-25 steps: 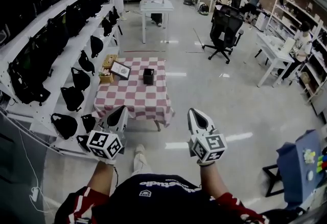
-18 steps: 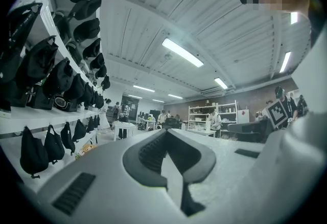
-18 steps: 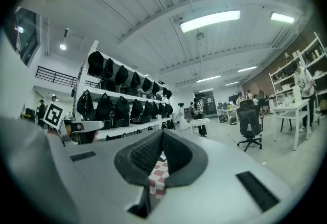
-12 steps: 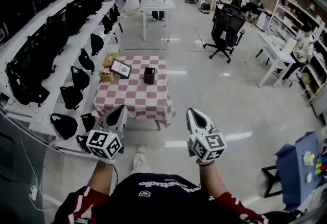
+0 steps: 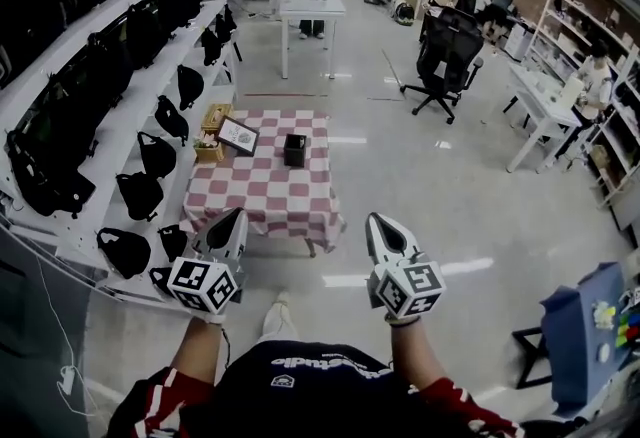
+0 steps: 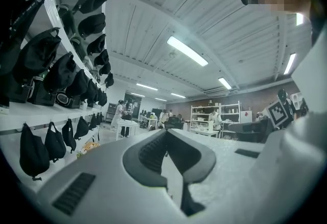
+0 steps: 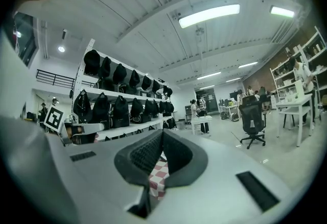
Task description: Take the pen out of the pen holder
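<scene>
A black pen holder [image 5: 294,149] stands on a low table with a red-and-white checked cloth [image 5: 262,194], ahead of me on the floor. It is too far away to make out a pen in it. My left gripper [image 5: 237,218] and right gripper [image 5: 380,222] are held side by side, level, short of the table's near edge. Both are shut with nothing between the jaws. In the left gripper view the left gripper [image 6: 166,133] points toward the room's far end. In the right gripper view the right gripper [image 7: 162,133] has a bit of the checked cloth [image 7: 159,177] below it.
White shelves with several black bags [image 5: 150,96] run along the left. A framed picture [image 5: 238,135] and small boxes [image 5: 211,118] sit on the table's far left. Behind are a white table [image 5: 312,11], an office chair [image 5: 445,51] and people. A blue stand [image 5: 580,326] is at the right.
Both grippers stay shut and keep their places in the view. At the back, a person in white has walked right toward the white table.
</scene>
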A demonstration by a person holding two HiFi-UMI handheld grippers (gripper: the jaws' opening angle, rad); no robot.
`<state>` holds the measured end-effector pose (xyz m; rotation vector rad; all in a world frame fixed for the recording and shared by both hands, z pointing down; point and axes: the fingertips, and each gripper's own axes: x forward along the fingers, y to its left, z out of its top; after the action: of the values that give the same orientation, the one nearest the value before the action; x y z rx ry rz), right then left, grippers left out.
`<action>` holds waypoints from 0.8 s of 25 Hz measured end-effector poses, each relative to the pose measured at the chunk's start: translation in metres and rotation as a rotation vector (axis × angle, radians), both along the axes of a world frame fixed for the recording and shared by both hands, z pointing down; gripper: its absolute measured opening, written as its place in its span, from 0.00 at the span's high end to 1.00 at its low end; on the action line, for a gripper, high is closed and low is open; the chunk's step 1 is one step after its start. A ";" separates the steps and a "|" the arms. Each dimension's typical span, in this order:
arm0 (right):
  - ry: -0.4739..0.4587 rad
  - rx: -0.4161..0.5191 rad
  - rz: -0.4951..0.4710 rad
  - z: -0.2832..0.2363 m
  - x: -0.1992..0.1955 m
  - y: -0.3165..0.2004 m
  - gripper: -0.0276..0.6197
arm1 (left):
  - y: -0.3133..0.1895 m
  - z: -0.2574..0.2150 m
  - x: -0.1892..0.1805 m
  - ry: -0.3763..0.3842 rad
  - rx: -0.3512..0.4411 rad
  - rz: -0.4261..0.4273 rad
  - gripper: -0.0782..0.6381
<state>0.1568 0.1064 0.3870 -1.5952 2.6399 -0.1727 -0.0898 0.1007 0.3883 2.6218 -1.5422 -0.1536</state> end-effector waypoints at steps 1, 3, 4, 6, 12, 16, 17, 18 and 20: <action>0.001 -0.001 -0.001 0.000 -0.001 -0.003 0.95 | -0.003 -0.001 0.000 0.000 0.000 0.000 0.88; 0.002 -0.001 0.002 -0.001 -0.002 -0.010 0.95 | -0.012 -0.002 -0.001 0.001 0.001 0.005 0.88; 0.002 -0.001 0.006 -0.001 -0.002 -0.013 0.95 | -0.017 -0.001 0.000 0.001 0.000 0.010 0.88; 0.001 -0.003 0.013 -0.001 -0.002 -0.021 0.95 | -0.028 0.000 0.001 0.001 -0.004 0.021 0.88; 0.001 -0.018 0.047 -0.001 0.004 -0.048 0.95 | -0.067 -0.001 0.009 -0.001 -0.008 0.061 0.88; 0.007 -0.031 0.081 -0.004 0.005 -0.072 0.95 | -0.098 -0.001 0.013 -0.006 -0.011 0.088 0.88; 0.008 -0.034 0.087 -0.004 0.005 -0.079 0.95 | -0.107 -0.001 0.014 -0.006 -0.011 0.093 0.88; 0.010 -0.035 0.088 -0.004 0.005 -0.086 0.95 | -0.115 -0.001 0.015 -0.007 -0.010 0.098 0.88; 0.014 -0.034 0.084 -0.002 0.004 -0.101 0.95 | -0.132 -0.002 0.016 -0.009 -0.009 0.107 0.88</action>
<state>0.1606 0.0056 0.3846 -1.7198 2.5877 -0.2045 -0.0742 -0.0309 0.3864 2.6938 -1.3973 -0.1261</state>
